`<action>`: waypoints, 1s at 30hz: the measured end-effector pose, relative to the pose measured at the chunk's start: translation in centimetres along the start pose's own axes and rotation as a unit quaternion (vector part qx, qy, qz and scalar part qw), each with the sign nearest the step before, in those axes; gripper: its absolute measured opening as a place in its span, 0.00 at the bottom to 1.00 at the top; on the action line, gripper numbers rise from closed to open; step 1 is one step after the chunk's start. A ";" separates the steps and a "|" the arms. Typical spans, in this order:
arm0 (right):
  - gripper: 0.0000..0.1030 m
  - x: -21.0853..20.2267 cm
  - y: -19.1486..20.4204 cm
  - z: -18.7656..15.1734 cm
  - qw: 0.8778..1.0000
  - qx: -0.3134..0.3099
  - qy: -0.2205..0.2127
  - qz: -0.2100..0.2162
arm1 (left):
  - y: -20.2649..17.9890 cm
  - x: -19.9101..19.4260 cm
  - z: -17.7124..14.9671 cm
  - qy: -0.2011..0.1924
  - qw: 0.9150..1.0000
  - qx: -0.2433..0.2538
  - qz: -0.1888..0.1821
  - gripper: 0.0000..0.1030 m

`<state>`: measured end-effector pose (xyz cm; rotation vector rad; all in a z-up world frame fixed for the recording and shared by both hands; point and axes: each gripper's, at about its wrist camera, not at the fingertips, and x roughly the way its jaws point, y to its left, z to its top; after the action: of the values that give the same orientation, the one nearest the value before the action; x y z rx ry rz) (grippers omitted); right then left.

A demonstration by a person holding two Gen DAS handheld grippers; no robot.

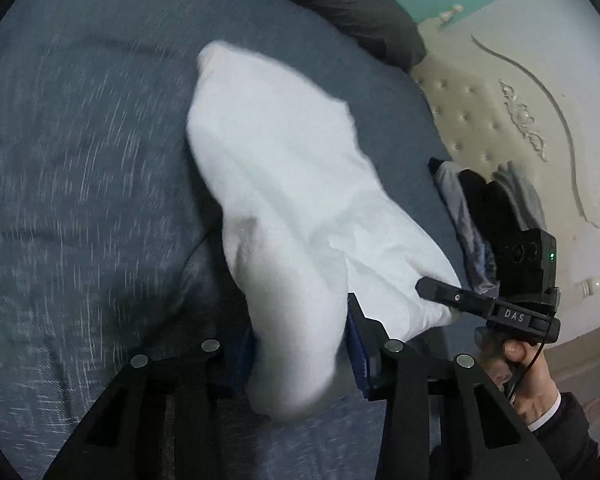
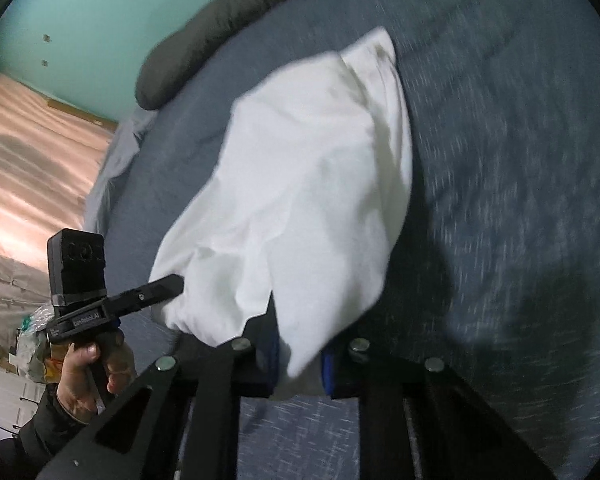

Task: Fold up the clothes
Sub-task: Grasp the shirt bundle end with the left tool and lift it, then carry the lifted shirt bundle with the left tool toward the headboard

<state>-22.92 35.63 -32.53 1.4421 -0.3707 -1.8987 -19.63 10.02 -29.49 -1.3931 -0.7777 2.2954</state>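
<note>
Left gripper: clamped on one near corner of the white garment. Right gripper: clamped on the other near corner. Garment: lifted at the near edge, draping back onto the blue-grey bedspread. Beyond: dark pillow, small heap of dark clothes, cream headboard.

You hold a plain white garment over a blue-grey bed cover flecked with pale streaks. Far off lie a dark grey pillow, a cream headboard and a teal wall.
</note>
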 end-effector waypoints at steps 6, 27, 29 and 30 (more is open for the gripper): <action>0.14 -3.7 4.5 4.2 0.999 -0.029 -0.046 -0.003 | -5.4 -3.4 3.2 -0.030 0.999 0.037 0.002 0.41; 0.14 -24.3 9.0 11.5 0.981 -0.095 -0.166 -0.043 | -24.0 -10.2 11.3 -0.078 0.988 0.126 -0.048 0.41; 0.14 -25.5 8.5 11.5 0.979 -0.094 -0.172 -0.046 | -25.3 -10.2 11.5 -0.077 0.987 0.132 -0.051 0.41; 0.14 -26.1 8.3 11.5 0.979 -0.094 -0.175 -0.048 | -25.9 -10.0 11.6 -0.078 0.986 0.135 -0.052 0.41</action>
<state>-27.38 45.49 -4.86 1.0175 -0.2794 -2.2060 -25.11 21.81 -2.32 -1.0408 -0.5427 2.3436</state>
